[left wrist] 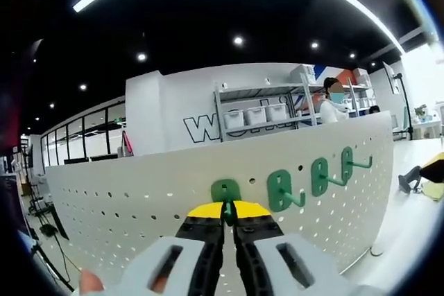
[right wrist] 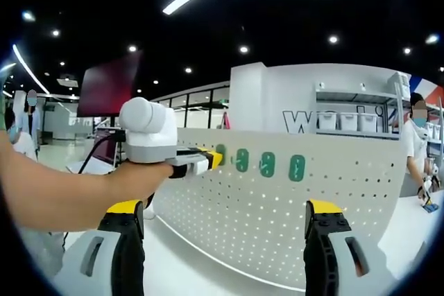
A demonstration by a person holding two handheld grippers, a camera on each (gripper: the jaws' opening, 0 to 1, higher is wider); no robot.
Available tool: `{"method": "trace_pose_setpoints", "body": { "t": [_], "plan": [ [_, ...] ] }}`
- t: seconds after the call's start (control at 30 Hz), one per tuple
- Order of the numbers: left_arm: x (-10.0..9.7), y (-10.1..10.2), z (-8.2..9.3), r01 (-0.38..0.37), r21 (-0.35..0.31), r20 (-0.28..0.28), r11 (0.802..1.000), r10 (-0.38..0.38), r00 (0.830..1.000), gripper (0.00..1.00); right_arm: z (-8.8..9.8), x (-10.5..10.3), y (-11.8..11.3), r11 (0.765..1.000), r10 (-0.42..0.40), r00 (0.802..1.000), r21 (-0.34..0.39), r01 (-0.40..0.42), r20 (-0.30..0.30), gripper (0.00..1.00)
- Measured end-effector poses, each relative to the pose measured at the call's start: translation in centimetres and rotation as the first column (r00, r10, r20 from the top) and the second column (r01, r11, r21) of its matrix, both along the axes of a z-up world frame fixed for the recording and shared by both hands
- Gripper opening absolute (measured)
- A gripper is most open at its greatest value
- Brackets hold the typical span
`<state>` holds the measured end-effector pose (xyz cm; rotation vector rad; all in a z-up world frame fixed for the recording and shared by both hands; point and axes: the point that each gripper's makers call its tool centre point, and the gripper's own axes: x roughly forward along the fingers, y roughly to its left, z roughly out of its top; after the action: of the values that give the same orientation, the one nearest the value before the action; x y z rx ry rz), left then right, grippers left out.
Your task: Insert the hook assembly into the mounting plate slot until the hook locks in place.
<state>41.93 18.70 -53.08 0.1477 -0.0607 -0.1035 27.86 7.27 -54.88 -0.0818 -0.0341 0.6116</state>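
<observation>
A white perforated mounting plate (left wrist: pixel 125 192) stands upright in front of me. My left gripper (left wrist: pixel 228 207) is shut on a green hook (left wrist: pixel 225 190), whose backplate lies against the board. To its right, three more green hooks (left wrist: pixel 280 190) (left wrist: pixel 320 176) (left wrist: pixel 349 163) hang on the board. In the right gripper view a hand holds the left gripper (right wrist: pixel 208 159) at the mounting plate (right wrist: pixel 277 206), with the held green hook (right wrist: pixel 220 151) at its tip and the three hung hooks (right wrist: pixel 268 164) beside it. My right gripper (right wrist: pixel 227 221) is open, well short of the board, and holds nothing.
A metal shelf with white bins (left wrist: pixel 257 114) stands behind the board, and a person in a mask (left wrist: pixel 333 102) is at the right. A yellow and black object (left wrist: pixel 427 175) lies on the white table past the board's right end. A dark monitor (right wrist: pixel 107 84) stands at the left.
</observation>
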Motion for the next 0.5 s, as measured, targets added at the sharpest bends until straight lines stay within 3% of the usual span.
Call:
{"method": "trace_pose_setpoints", "body": {
  "t": [0.37,0.4,0.5],
  "plan": [
    [-0.06,-0.07,0.05,-0.006,0.064,-0.003,0.998,0.006,1.000,0.03,-0.21,-0.10,0.01,1.000,0.001,1.000,-0.002,-0.001,-0.004,0.99],
    [-0.05,-0.06,0.09,-0.010,0.106,-0.004,0.994,0.010,1.000,0.02,-0.25,-0.10,0.04,1.000,0.002,1.000,-0.004,-0.002,-0.004,0.99],
    [-0.10,-0.18,0.07,-0.011,0.137,-0.006,0.990,0.012,1.000,0.02,-0.22,-0.11,0.14,1.000,0.005,1.000,-0.005,-0.005,-0.002,0.99]
  ]
}}
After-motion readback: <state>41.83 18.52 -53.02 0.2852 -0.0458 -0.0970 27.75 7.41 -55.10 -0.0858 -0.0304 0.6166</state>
